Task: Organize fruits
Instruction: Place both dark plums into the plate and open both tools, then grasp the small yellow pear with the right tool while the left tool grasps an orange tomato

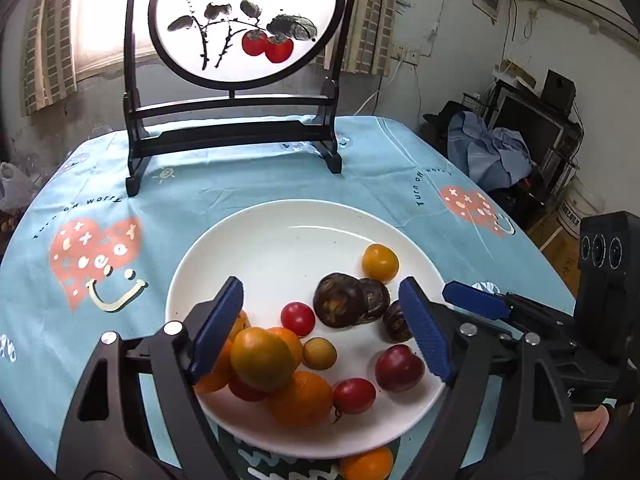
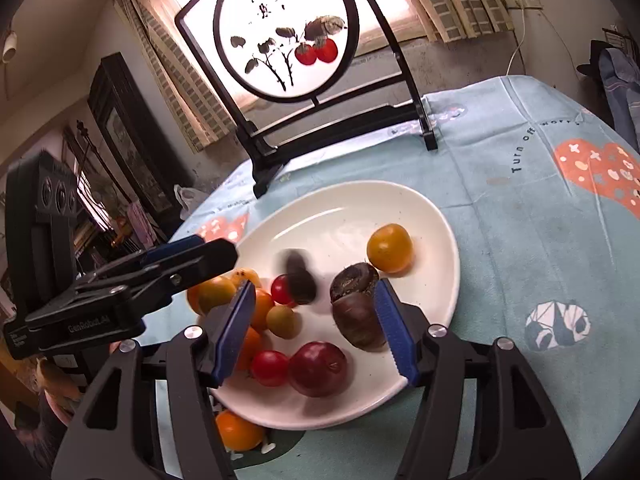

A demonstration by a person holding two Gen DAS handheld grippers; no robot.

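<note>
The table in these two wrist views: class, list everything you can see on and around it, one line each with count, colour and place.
Plate: one, white, centre of the table.
Tablecloth: one, light blue with coral hearts, covering the table.
Yellow-orange tomato: one, alone at the plate's far side.
Dark brown chestnut-like pieces: about three, mid-plate.
Red cherry tomatoes: at least two, mid-plate and near edge.
Dark red plum-like fruit: one, near right of the plate.
Orange fruits: several, piled at the plate's near left.
Loose orange fruit: one, on the cloth before the plate.
Painted screen: one, black frame, behind the plate.
Left gripper: black with blue pads, open above the plate.
Right gripper: same colours, open above the plate.
</note>
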